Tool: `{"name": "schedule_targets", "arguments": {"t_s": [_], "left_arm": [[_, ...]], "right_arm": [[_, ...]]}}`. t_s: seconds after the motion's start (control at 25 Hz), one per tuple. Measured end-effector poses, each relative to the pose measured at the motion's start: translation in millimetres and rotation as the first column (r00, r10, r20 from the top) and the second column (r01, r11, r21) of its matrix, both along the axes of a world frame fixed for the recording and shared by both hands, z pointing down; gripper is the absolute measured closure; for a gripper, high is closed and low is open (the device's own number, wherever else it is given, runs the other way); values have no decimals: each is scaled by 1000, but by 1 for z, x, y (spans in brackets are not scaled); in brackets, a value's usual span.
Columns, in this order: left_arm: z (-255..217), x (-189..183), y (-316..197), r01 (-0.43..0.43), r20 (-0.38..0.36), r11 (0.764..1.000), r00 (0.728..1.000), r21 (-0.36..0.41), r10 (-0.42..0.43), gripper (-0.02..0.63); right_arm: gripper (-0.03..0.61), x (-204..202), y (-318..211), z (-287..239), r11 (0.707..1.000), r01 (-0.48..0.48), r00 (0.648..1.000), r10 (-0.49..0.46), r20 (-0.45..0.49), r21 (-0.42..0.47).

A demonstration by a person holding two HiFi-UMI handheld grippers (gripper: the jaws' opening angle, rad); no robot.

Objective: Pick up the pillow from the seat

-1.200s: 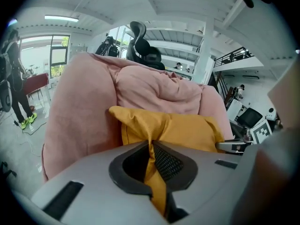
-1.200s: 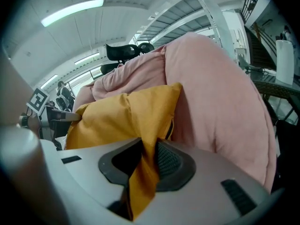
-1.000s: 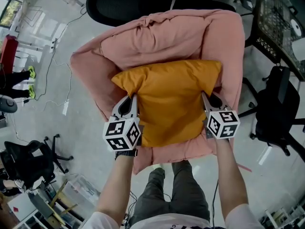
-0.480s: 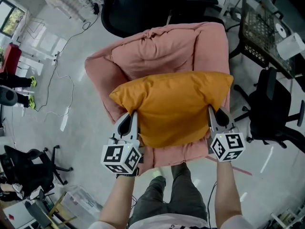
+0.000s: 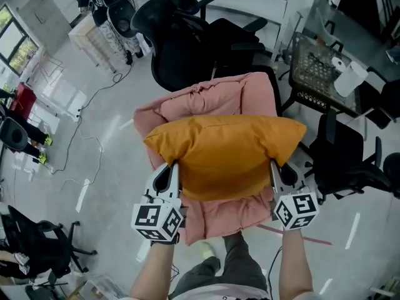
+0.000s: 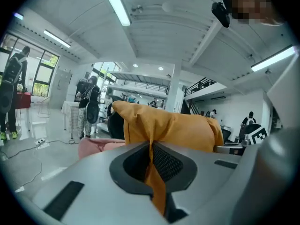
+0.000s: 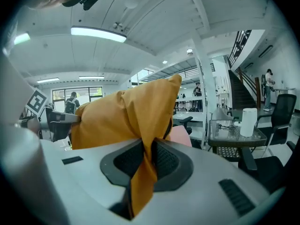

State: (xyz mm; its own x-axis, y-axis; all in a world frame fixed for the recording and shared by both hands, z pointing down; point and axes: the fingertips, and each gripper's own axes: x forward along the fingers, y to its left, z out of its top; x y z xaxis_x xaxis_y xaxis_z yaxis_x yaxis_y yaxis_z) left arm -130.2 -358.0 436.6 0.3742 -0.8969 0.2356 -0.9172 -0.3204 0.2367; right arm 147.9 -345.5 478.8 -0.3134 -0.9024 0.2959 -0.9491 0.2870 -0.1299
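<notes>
Orange pillow (image 5: 225,158) is held over the pink padded seat (image 5: 212,99). Its long axis runs left to right across the seat, with the corners pointing out past the seat's sides. In the head view it covers the seat's middle; whether it still touches the seat cannot be told.

Left tongs (image 5: 169,172) are pinched shut on a fold of fabric at the pillow's left end, and the fabric is squeezed thin between the pads (image 6: 165,162). Right tongs (image 5: 277,170) are closed on a thicker bunch of fabric at the right end.

Each tool's cube (image 5: 156,220) bears black-and-white square markers.

Both bare forearms (image 5: 156,267) reach forward roughly parallel, one at each pillow end.

Behind the seat is a black office chair (image 5: 181,42). To the seat's right, a white paper roll (image 5: 347,79) stands on a mesh counter (image 5: 312,70).
</notes>
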Motion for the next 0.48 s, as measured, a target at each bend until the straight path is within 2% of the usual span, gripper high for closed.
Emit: {"name": "schedule_targets", "arguments": {"t_s": [0.24,0.48], "left_arm": [[-91,-6,7,-38,1,995,999,88,38,594],[-155,-14,29,-53,-18,985,998,164,56,594]], "right_arm": [[515,-7,18,-86,998,-7,1000,6,20,58],[515,-15,38,-151,990,-3,1000,2,13,141]]}}
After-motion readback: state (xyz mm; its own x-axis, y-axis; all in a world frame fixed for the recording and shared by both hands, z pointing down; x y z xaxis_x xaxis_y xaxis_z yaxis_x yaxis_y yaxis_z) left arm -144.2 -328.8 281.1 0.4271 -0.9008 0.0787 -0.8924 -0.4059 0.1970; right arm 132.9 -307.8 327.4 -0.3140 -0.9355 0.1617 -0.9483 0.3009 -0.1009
